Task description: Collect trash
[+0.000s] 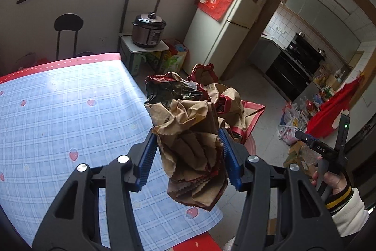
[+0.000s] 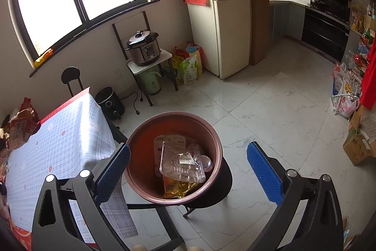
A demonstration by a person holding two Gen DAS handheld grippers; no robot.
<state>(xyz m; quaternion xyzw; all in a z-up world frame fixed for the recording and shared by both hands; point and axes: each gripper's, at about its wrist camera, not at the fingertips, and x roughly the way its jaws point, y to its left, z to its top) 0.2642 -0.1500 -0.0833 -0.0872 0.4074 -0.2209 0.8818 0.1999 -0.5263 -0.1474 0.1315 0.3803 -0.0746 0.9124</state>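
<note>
My left gripper (image 1: 188, 154) is shut on a crumpled brown and red paper bag (image 1: 195, 133) and holds it in the air past the table's right edge, above the red bin's rim (image 1: 250, 145). The bag also shows at the left edge of the right wrist view (image 2: 18, 128). My right gripper (image 2: 188, 166) is open and empty, above the round red trash bin (image 2: 141, 157) that stands on a black stool (image 2: 223, 182). The bin holds a clear plastic box (image 2: 183, 164) and yellow wrappers (image 2: 178, 187). The right gripper's body and the hand on it show in the left wrist view (image 1: 329, 152).
A table with a blue checked cloth (image 1: 70, 121) is to the left. A fridge (image 2: 225, 15), a pressure cooker on a small stand (image 2: 143, 48), an air fryer (image 2: 109, 105) and bags (image 2: 188, 65) line the wall. Boxes and bags (image 2: 347, 105) lie at the right.
</note>
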